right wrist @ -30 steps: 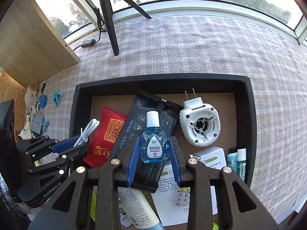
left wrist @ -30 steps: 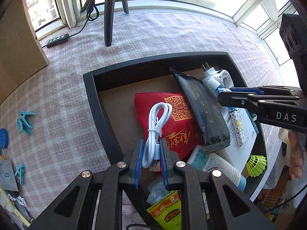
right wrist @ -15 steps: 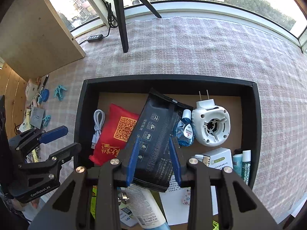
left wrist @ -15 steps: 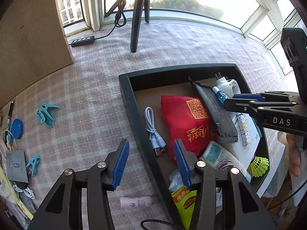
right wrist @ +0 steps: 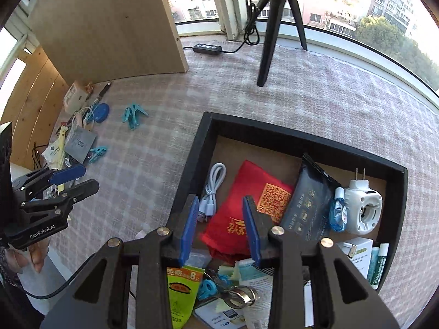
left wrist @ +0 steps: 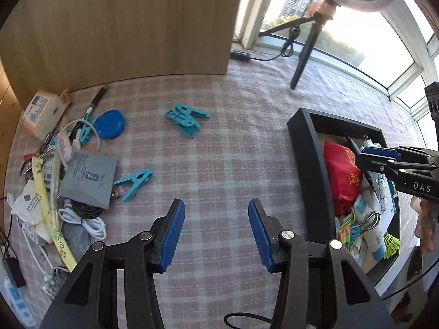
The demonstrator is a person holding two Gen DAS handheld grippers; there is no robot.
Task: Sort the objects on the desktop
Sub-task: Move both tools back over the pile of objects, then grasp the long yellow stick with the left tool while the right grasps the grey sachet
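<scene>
A black tray (right wrist: 204, 137) holds a white USB cable (right wrist: 212, 189), a red pouch (right wrist: 247, 208), a dark packet (right wrist: 307, 205), a blue eye-drop bottle (right wrist: 338, 212) and a white plug device (right wrist: 362, 208). My right gripper (right wrist: 219, 230) is open and empty above the tray's near left part. My left gripper (left wrist: 216, 230) is open and empty over the checked cloth, left of the tray (left wrist: 307, 148). Teal clips (left wrist: 185, 119) and one more clip (left wrist: 134, 183) lie ahead of it. A heap with a grey card (left wrist: 87, 178) and a white cable (left wrist: 87, 222) lies at the left.
A wooden board (left wrist: 118, 24) stands at the back left. A black tripod (right wrist: 274, 27) and a power strip (right wrist: 207, 48) stand by the window. A blue round lid (left wrist: 109, 123) and a pen (left wrist: 94, 104) lie in the heap. The table's edge runs near the tray's front.
Both grippers let go: the cable and the eye-drop bottle now lie in the tray. The left gripper has swung left, away from the tray, toward the clutter. The right gripper has drawn back and left.
</scene>
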